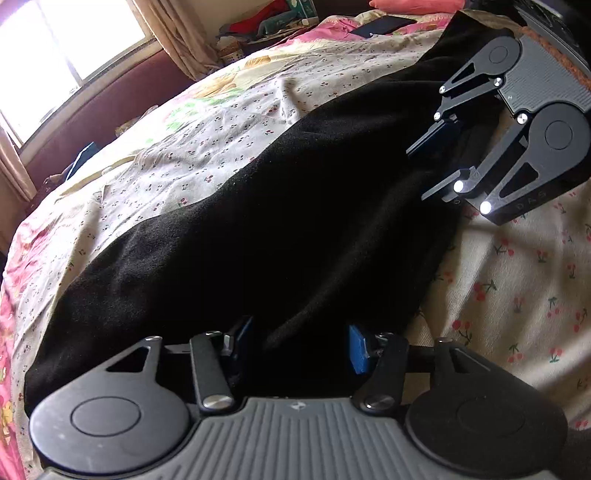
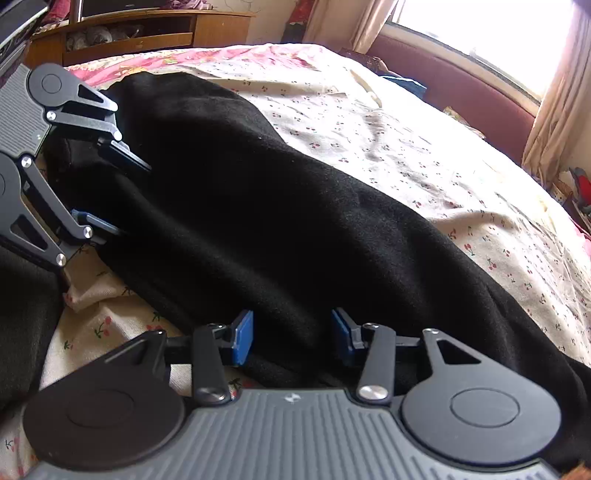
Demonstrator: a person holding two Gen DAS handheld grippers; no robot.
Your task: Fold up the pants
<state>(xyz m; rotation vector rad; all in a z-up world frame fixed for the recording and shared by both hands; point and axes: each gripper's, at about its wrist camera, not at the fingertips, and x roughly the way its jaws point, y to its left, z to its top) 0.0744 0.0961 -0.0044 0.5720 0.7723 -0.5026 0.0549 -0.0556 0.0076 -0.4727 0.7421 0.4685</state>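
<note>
**Black pants stretched across the cherry-print bed, a gripper at each end**

Left wrist view: The black pants [image 1: 280, 206] lie on a cherry-print bedsheet [image 1: 221, 140], their long axis running from the lower left of the picture up to the upper right. The left gripper [image 1: 301, 347] sits at the near end, jaws partly spread with a raised fold of the dark cloth between the blue pads [image 1: 358, 349]; whether the pads press on it cannot be told. At the far end the right gripper [image 1: 439, 170] reaches in from the upper right, its jaws also partly spread over the cloth, and whether it grips cannot be told either. Beyond the bed stand a bright window [image 1: 74, 40] with a beige curtain [image 1: 177, 33], a dark red headboard [image 1: 110, 103] and a cluttered heap of things [image 1: 266, 22] at the top edge. A dark phone-like slab [image 1: 384, 26] lies on the pink bedding there.

Right wrist view: The pants [image 2: 280, 221] run from the upper left down to the lower right. The right gripper [image 2: 291, 338] straddles a ridge of the cloth, blue pads [image 2: 243, 336] apart on either side of it. The left gripper [image 2: 110, 192] comes in from the left edge over the far end. A wooden cabinet [image 2: 147, 29] stands behind the bed, and the window [image 2: 480, 29] and curtain [image 2: 557, 110] are at the right.
</note>
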